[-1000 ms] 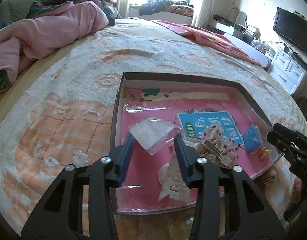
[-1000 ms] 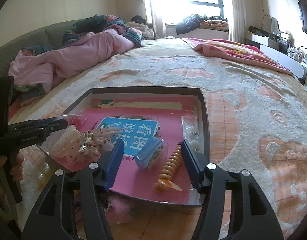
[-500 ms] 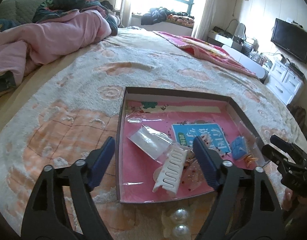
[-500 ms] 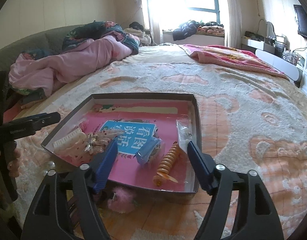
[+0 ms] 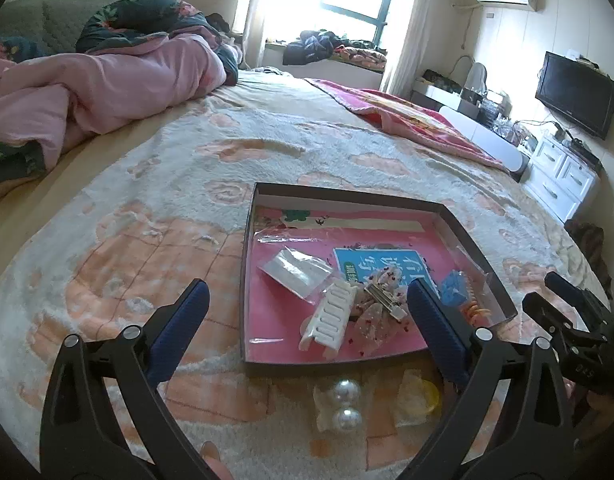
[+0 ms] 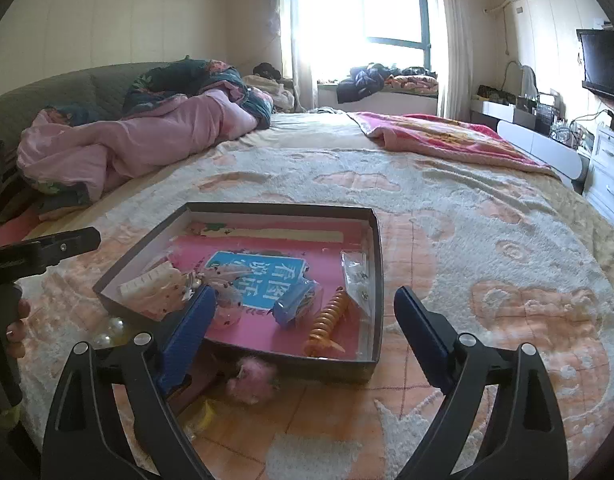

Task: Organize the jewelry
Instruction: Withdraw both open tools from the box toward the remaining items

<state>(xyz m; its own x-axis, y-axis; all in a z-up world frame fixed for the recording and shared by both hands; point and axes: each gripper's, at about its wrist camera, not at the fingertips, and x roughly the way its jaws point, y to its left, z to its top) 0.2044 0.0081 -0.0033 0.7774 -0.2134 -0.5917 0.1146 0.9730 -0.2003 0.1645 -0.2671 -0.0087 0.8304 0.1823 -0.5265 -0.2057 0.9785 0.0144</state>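
jewelry box [image 5: 251,280] already holds clips and bags; pearls [image 5: 347,404] and pink pompom [image 6: 253,378] wait outside on bed, both tools spread, empty.

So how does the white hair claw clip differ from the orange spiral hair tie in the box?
The white hair claw clip is broad and flat with slotted teeth; the orange spiral hair tie is a narrow, long coil. The clip lies near the box's left side against a sequinned bow clip; the tie lies toward the right, beside a blue packet. Both rest on the pink box floor.
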